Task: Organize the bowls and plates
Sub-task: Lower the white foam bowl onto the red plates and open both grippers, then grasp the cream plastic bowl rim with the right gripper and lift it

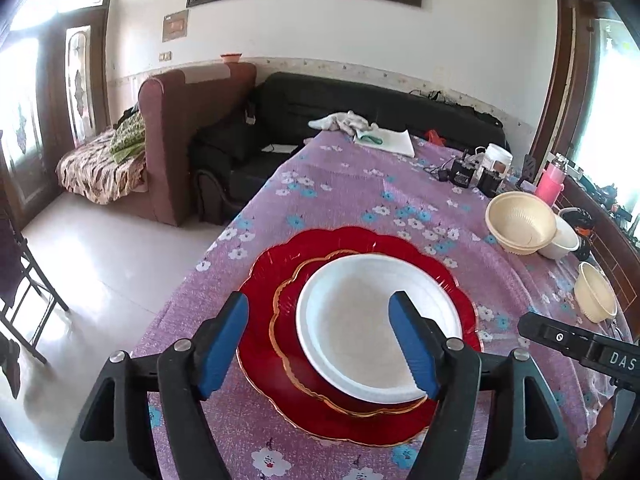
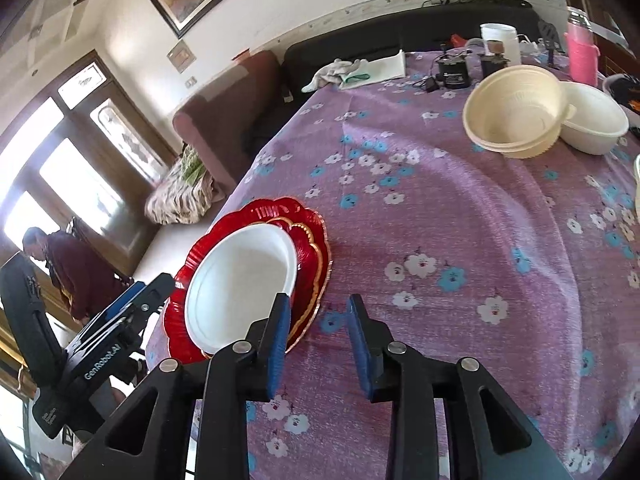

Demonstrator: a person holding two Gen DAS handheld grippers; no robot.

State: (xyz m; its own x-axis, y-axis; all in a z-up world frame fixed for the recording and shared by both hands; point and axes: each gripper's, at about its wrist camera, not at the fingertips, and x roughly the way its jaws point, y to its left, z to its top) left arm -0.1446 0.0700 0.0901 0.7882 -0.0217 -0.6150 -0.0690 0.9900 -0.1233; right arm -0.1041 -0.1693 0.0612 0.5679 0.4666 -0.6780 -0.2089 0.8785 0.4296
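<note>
A white plate (image 1: 360, 328) lies on a smaller red gold-rimmed plate (image 1: 286, 320), which lies on a large red scalloped plate (image 1: 280, 256) near the table's left edge. My left gripper (image 1: 320, 304) is open and empty just above this stack. The stack also shows in the right wrist view (image 2: 240, 280). My right gripper (image 2: 318, 308) is open and empty, just right of the stack. A cream bowl (image 2: 516, 112) leans on a white bowl (image 2: 596, 124) at the far right. Another cream bowl (image 1: 596, 292) lies at the right edge.
The table has a purple floral cloth (image 2: 440, 220). At its far end are a white cloth (image 2: 332, 70), paper (image 2: 384, 66), black chargers (image 2: 454, 70), a white jar (image 2: 500, 40) and a pink bottle (image 2: 582, 56). A person (image 2: 68, 268) stands left of the table.
</note>
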